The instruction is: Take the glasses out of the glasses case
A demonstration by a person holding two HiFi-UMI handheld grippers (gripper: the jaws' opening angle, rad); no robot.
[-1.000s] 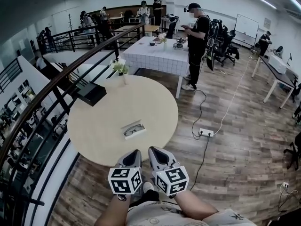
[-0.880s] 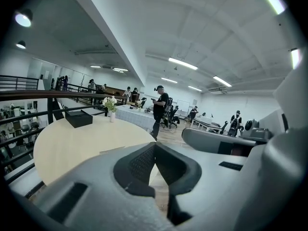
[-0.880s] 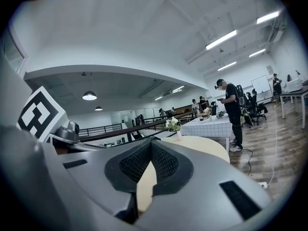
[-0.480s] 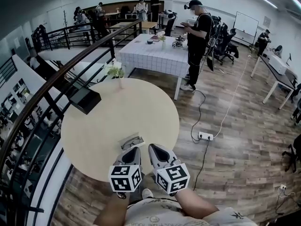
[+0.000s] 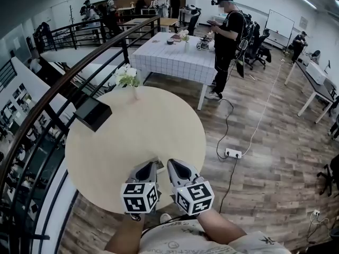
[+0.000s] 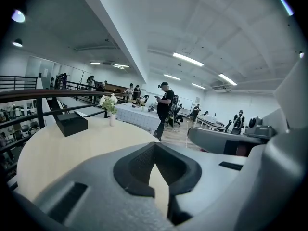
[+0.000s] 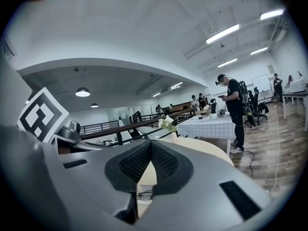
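Observation:
The glasses case [image 5: 157,162] lies near the front edge of the round pale table [image 5: 122,136]. In the head view only a sliver of it shows between my two grippers. My left gripper [image 5: 150,166] and right gripper [image 5: 172,167] hover side by side over it, both with jaws together and holding nothing. In the right gripper view the dark-framed glasses [image 7: 144,195] show through the gap under the right gripper [image 7: 151,149], lying in the open white case. The left gripper view shows only bare tabletop under the left gripper [image 6: 155,150].
A black box [image 5: 92,113] and a vase of white flowers [image 5: 127,77] stand at the table's far left. A dark railing [image 5: 58,97] curves along the left. Beyond are a checked-cloth table [image 5: 175,61], a standing person [image 5: 226,41], and a power strip [image 5: 233,153] with cable on the floor.
The case lay clear ahead of the grippers a second ago. Both grippers have since come forward over it, so the head view now hides nearly all of it.

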